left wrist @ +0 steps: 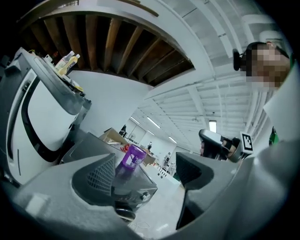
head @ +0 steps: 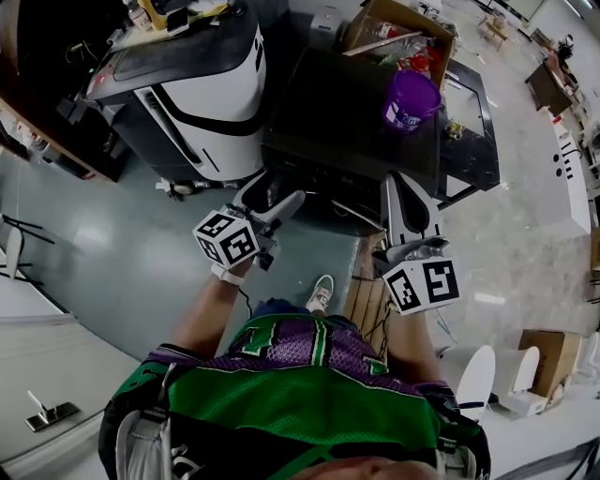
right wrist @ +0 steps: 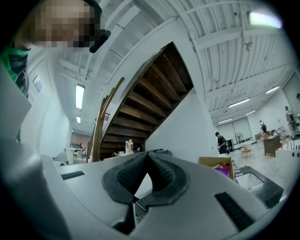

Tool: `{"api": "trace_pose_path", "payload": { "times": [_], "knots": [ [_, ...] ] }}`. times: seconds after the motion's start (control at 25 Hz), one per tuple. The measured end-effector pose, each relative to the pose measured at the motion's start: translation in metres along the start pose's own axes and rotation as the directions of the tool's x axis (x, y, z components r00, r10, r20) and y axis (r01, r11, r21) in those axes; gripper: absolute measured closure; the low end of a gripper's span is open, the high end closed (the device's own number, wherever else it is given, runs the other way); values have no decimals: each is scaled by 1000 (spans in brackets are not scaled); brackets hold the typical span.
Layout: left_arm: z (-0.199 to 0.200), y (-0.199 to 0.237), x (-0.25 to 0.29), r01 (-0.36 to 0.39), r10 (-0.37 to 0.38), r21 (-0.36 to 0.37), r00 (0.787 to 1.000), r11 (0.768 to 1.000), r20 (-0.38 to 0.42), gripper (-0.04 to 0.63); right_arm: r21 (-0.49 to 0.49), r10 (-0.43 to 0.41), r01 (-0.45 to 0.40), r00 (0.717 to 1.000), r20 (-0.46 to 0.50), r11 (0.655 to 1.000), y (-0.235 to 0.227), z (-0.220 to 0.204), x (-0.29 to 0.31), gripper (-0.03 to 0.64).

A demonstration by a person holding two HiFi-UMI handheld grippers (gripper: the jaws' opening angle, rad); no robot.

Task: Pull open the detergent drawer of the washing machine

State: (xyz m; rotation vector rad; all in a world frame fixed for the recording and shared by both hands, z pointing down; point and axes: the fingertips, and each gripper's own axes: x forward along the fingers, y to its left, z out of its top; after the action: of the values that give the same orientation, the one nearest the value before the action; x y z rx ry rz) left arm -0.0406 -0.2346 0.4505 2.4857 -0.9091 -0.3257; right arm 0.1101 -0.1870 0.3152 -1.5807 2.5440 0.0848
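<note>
Left gripper (left wrist: 145,169) spread wide, empty. Right gripper (right wrist: 147,157) pressed together, pinching nothing. Dark washing machine (head: 337,122) just ahead of both — drawer not discernible. Purple cup (head: 411,99) on its top, contents hidden; cardboard box (head: 412,17) beyond — cluttered.

Washing machine (head: 337,122) is presenting a dark, matt, smooth top; whether metal or plastic cannot be told. On it, a purple cup (head: 410,99) is showing glossy translucent plastic. Behind it, a cardboard box (head: 377,13) is showing dull brown board. Left of it, a white appliance (head: 202,89) is reading as glossy moulded plastic with black trim. In front of it, the floor (head: 122,262) is reflecting light off a smooth polished coat, and a pallet (head: 367,302) is showing bare wooden slats. Right gripper (right wrist: 147,176) is showing a matt pale plastic shell and black ribbed pads (right wrist: 126,178).
</note>
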Motion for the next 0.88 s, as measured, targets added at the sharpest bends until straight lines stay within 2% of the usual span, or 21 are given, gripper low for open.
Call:
{"api": "trace_pose_path", "payload": {
  "times": [0.2, 0.4, 0.6, 0.76, 0.88],
  "knots": [
    [-34, 28, 9, -32, 27, -116, 999, 993, -40, 204, 2, 16, -16, 1000, -20, 1000, -7, -12, 11, 614],
    [-62, 59, 17, -68, 57, -221, 997, 973, -54, 204, 5, 25, -25, 999, -44, 1000, -17, -25, 21, 614],
    [-92, 93, 33, -102, 84, -276, 993, 956, -77, 204, -6, 33, -34, 998, -60, 999, -29, -33, 30, 614],
    [-115, 120, 47, -129, 103, -329, 990, 936, -96, 204, -4, 30, -31, 996, -80, 1000, -42, -41, 35, 614],
    [-124, 139, 59, -127, 103, -393, 991, 911, -81, 204, -5, 24, -25, 995, -94, 1000, -54, -47, 41, 614]
  ]
}}
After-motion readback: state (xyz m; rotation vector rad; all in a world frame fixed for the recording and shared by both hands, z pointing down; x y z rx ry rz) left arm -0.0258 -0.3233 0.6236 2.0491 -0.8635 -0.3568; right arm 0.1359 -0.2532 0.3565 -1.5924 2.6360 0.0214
